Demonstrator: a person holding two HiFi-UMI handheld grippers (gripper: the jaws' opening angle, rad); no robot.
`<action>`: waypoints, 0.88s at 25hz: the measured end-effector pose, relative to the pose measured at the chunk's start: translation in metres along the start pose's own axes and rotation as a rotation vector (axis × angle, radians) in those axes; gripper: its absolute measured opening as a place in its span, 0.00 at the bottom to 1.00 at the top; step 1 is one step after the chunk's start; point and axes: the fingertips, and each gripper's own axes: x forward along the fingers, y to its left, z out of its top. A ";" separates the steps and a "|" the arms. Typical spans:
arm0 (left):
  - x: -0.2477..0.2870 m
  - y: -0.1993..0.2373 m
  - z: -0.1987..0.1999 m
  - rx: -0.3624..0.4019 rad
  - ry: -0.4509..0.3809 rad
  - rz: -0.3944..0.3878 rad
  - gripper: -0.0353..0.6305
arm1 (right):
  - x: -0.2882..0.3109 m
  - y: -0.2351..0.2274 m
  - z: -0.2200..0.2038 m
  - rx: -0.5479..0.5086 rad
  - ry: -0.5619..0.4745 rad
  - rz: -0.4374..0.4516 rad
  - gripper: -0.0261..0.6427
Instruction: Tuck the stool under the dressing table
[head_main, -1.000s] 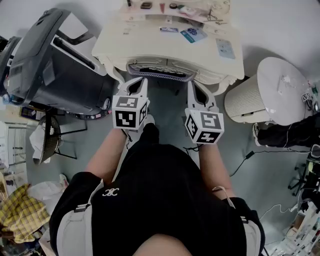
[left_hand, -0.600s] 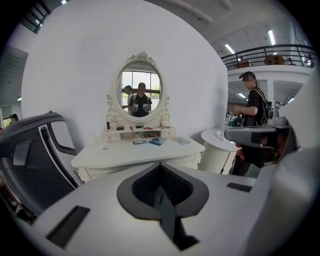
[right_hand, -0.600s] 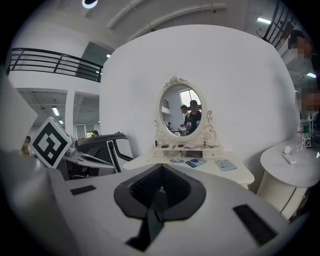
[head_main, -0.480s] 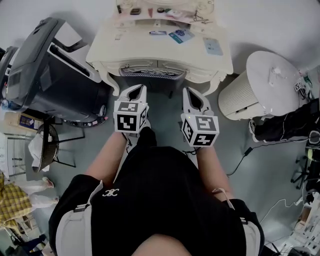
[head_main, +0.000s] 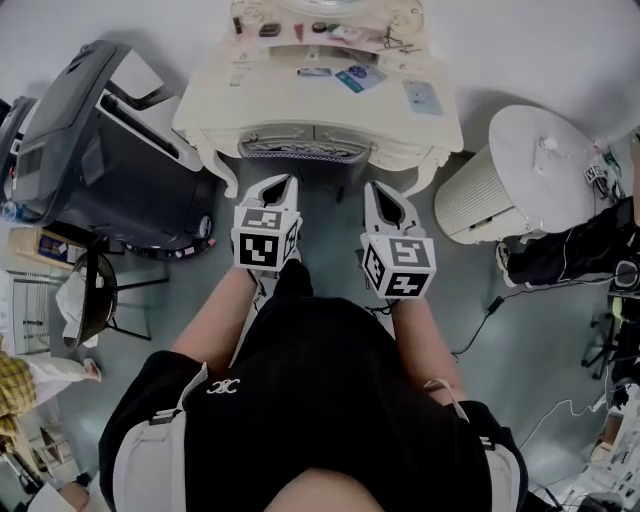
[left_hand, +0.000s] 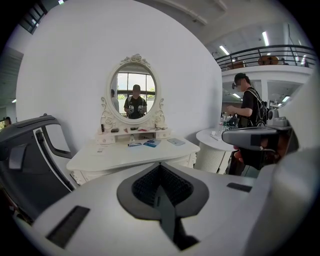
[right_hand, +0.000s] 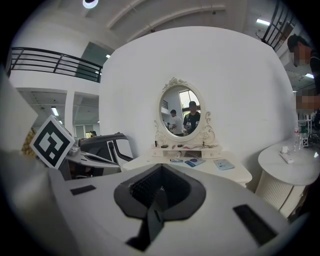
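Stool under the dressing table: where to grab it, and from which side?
Only the stool's front seat edge shows, just under the dressing table's front; the rest is hidden. Probably pinch that edge near its two ends, coming from the open front between the table legs. The black chair and round side table crowd the sides.

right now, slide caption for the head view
Left claw and right claw, both shut, face the cream dressing table with the stool tucked underneath.
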 end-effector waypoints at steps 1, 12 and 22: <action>-0.001 0.001 -0.002 -0.002 0.003 0.000 0.06 | 0.000 0.002 -0.001 0.000 0.003 0.002 0.05; -0.005 0.007 -0.013 -0.004 0.017 -0.007 0.06 | 0.001 0.015 -0.010 -0.001 0.024 0.008 0.05; -0.009 0.005 -0.024 -0.006 0.025 -0.027 0.06 | -0.008 0.022 -0.022 -0.005 0.045 0.000 0.05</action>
